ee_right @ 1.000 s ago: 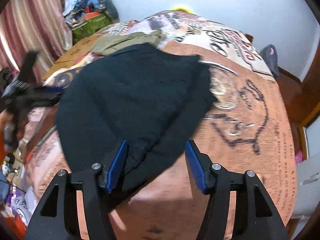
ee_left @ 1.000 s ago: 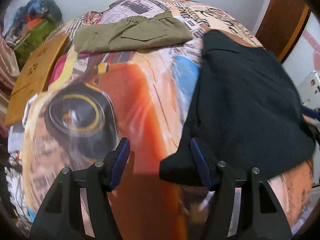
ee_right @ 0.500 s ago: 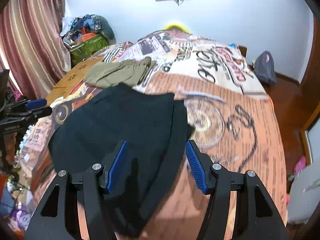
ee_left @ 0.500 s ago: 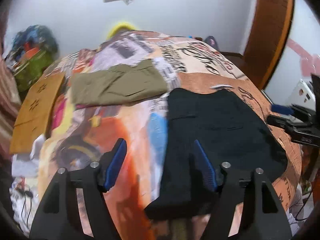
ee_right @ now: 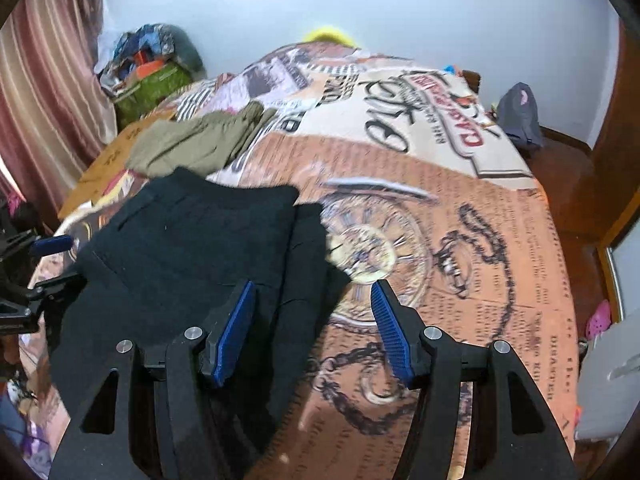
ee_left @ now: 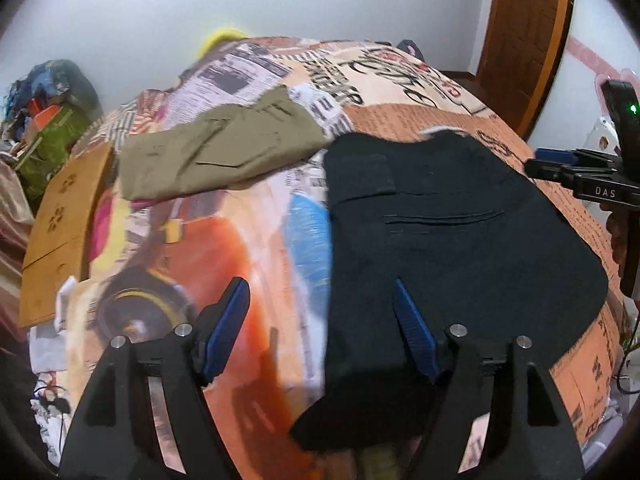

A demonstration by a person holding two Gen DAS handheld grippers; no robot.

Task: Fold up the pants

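1. Lying flat on the printed bedspread [ee_right: 460, 240], the black pants [ee_left: 440, 240] are near the front edge of the bed, and their lower part seems to hang over this edge, below both grippers.
2. The left gripper [ee_left: 322, 328] has its jaws wide apart and holds nothing; it is above the left border of the pants.
3. The right gripper [ee_right: 312, 328] is also wide apart and empty, above the right border, where a narrow strip of cloth already lies doubled.
4. Risk one: the hanging part can pull the pants off the bed when only one corner is lifted, because the weight is outside the edge.
5. Risk two: a jaw that closes low can pinch the bedspread together with the thin black cloth, and the fold then drags the cover.
6. Risk three: taking only the top layer at the doubled strip probably gives an uneven fold.
7. The olive pants [ee_left: 216, 152] are already folded farther back, just beside the top corner of the black pair, so a long fold toward them can cover them.
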